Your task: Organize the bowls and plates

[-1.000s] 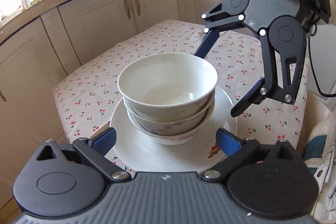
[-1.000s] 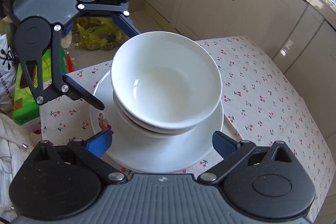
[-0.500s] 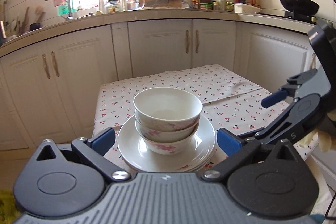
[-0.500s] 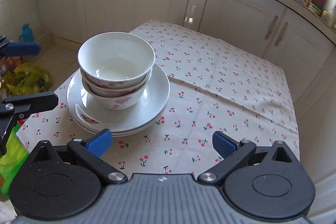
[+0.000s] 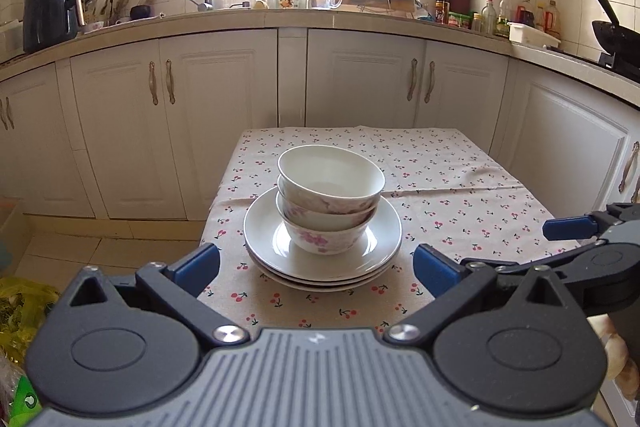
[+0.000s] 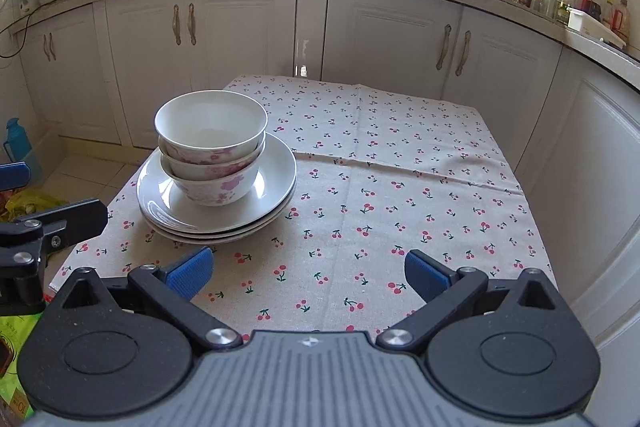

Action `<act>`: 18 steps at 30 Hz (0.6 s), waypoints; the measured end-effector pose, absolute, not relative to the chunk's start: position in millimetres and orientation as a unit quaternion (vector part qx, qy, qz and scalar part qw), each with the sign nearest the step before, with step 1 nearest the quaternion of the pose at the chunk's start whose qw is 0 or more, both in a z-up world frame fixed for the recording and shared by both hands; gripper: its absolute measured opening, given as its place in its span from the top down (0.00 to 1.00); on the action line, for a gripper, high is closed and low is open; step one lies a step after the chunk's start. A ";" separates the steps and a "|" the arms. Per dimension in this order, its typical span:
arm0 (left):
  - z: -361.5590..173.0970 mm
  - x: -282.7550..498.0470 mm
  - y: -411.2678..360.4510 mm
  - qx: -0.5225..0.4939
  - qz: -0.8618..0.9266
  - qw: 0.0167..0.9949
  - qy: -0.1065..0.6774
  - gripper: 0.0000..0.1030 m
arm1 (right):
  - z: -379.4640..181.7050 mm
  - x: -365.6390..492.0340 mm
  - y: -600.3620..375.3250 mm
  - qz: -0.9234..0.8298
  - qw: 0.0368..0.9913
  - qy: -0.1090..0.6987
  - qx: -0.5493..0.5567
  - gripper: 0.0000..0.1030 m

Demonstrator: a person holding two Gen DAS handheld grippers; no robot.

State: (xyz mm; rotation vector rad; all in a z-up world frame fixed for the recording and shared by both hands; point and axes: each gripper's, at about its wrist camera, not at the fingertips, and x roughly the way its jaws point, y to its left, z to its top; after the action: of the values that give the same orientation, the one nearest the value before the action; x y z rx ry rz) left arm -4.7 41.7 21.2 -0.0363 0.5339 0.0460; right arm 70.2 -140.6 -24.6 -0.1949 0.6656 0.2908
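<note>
Three bowls (image 5: 330, 199) sit nested one inside another on a stack of plates (image 5: 384, 247), and that stack rests on the cherry-print tablecloth (image 6: 400, 187) toward the table's near left corner as the right wrist view shows it. The top bowl (image 6: 211, 125) tilts slightly. The left gripper (image 5: 316, 265) hangs just short of the plates, its blue fingers spread wide and holding nothing, apart from the rim. The right gripper (image 6: 308, 273) is also released and empty, to the right of the plates, over bare cloth. White cabinets (image 5: 360, 83) stand behind the table.
</note>
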 end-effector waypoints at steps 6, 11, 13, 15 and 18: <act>24.6 -10.8 37.3 -0.023 0.021 0.966 0.258 0.01 | -18.5 61.8 -141.2 0.137 0.936 0.311 -0.097 0.00; 25.1 -12.5 35.8 -0.029 0.021 0.965 0.258 0.01 | -17.0 57.5 -141.0 0.135 0.938 0.305 -0.098 0.00; 25.3 -12.8 35.4 -0.030 0.021 0.965 0.258 0.01 | -16.6 56.3 -141.0 0.133 0.939 0.302 -0.100 0.00; 25.3 -13.8 35.3 -0.032 0.022 0.965 0.258 0.01 | -15.9 55.6 -141.3 0.132 0.939 0.302 -0.098 0.00; 25.7 -14.3 34.9 -0.034 0.022 0.966 0.257 0.01 | -15.1 54.5 -141.9 0.130 0.940 0.299 -0.098 0.00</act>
State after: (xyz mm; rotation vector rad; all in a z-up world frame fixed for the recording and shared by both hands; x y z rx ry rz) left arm -14.3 34.9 25.7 -0.0679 0.5200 0.0435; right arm 54.5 -141.9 -15.1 -0.1994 0.6106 0.2654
